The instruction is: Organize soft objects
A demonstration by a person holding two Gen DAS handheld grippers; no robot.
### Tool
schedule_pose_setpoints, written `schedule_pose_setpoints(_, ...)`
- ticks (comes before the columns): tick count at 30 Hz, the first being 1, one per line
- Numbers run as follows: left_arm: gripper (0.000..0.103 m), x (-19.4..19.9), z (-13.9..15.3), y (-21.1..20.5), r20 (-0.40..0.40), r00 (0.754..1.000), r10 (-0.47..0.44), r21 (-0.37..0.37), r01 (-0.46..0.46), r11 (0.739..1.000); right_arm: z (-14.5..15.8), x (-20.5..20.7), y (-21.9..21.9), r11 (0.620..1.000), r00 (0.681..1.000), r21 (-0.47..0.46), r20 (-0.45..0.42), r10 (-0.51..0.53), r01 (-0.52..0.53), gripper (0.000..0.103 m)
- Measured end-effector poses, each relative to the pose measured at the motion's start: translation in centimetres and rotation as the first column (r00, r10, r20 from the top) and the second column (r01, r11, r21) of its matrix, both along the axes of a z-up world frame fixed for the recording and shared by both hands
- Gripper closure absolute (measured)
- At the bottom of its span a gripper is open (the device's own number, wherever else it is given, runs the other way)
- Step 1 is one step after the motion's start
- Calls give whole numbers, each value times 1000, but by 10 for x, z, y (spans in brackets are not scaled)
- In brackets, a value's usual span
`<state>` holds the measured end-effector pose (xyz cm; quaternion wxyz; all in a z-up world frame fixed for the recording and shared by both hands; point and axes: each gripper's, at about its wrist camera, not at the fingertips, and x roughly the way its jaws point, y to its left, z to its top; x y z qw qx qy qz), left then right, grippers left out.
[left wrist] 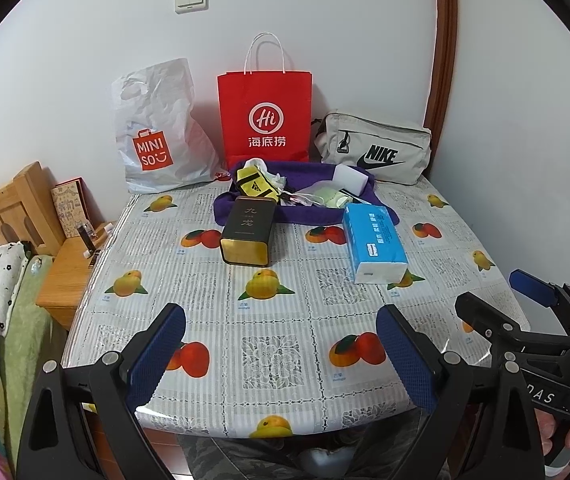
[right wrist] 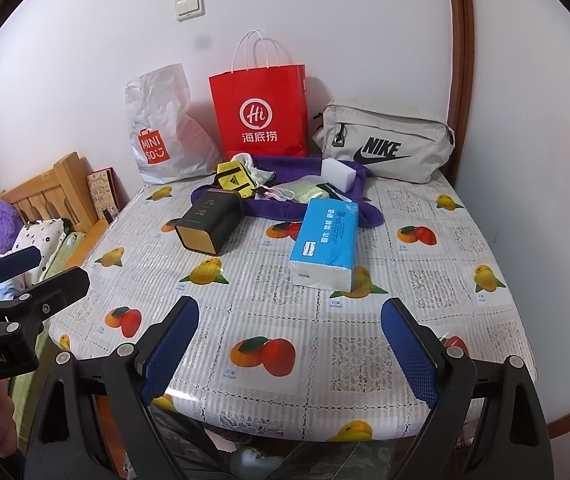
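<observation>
A purple towel [left wrist: 305, 216] lies rumpled toward the back of the table [left wrist: 269, 320], with a yellow pouch [left wrist: 254, 186], a white sponge block [left wrist: 351, 178] and pale green bits piled on it. A blue tissue pack [left wrist: 375, 242] lies flat at its front edge — apparently overlapping it.

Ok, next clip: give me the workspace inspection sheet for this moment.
Surface: table under a fruit-print cover, near half bare.
Job's things: purple cloth at the back, with a yellow pouch, white sponge block and small items on it; blue tissue pack partly on it.
Clutter: black tin lying on its side; Miniso bag, red paper bag, Nike pouch along the wall.
Grippers: left gripper and right gripper open, empty, above the near edge.
Cables: nothing seen.
Surroundings: bed, wooden nightstand beside it.
</observation>
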<state>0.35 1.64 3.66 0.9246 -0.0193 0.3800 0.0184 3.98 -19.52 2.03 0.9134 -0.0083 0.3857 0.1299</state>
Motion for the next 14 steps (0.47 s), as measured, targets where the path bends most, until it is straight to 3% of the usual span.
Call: schedule_pose_setpoints(14,6,-2,2,0,6,1000,-4,7,4,1000,0,0,1,1000,1000,-5,-4,2,-2,11)
